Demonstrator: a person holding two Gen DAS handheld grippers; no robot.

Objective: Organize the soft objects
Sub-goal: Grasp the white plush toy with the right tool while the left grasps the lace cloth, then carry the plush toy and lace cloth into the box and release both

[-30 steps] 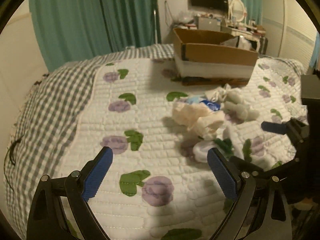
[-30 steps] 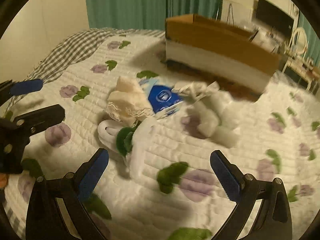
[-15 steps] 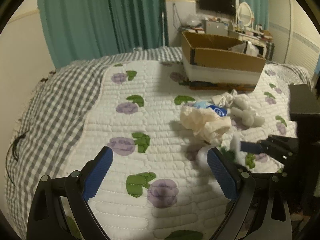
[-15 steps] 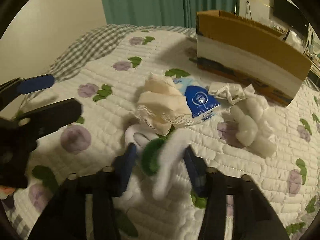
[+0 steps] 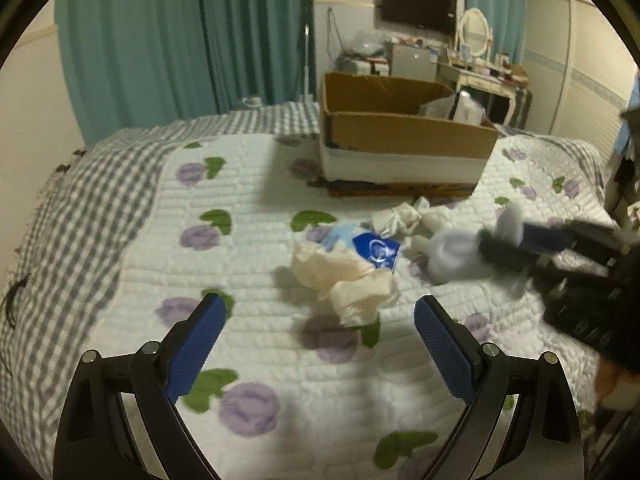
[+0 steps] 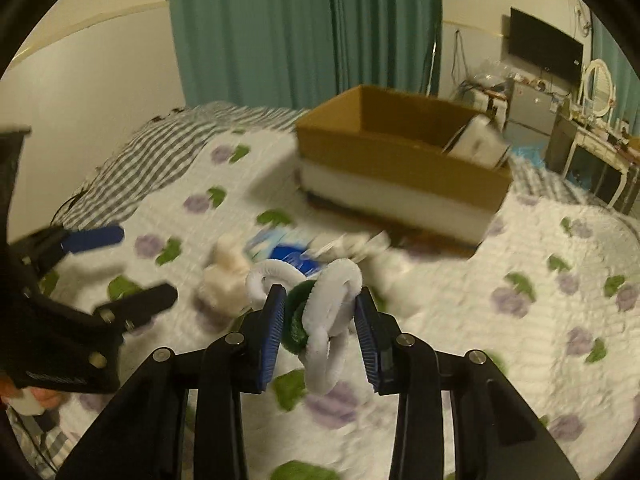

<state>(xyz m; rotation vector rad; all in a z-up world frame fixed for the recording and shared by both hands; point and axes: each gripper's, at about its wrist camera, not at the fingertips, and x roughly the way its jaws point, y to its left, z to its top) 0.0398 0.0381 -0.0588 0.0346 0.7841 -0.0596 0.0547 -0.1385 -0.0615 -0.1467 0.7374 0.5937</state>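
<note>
My right gripper is shut on a white and green fuzzy loop toy and holds it above the quilt; it shows blurred in the left wrist view. My left gripper is open and empty, low over the quilt, in front of a crumpled cream lace cloth. Behind the cloth lie a blue tissue pack, a white knotted cloth and a white plush piece. An open cardboard box stands at the back of the bed.
The bed has a white floral quilt over a grey checked sheet. The box holds a white item. Teal curtains, a TV and a cluttered dresser stand behind the bed.
My right gripper closed on the white and green loop toy and lifted it off the quilt toward the box. My left gripper drew back a little and stayed open.
</note>
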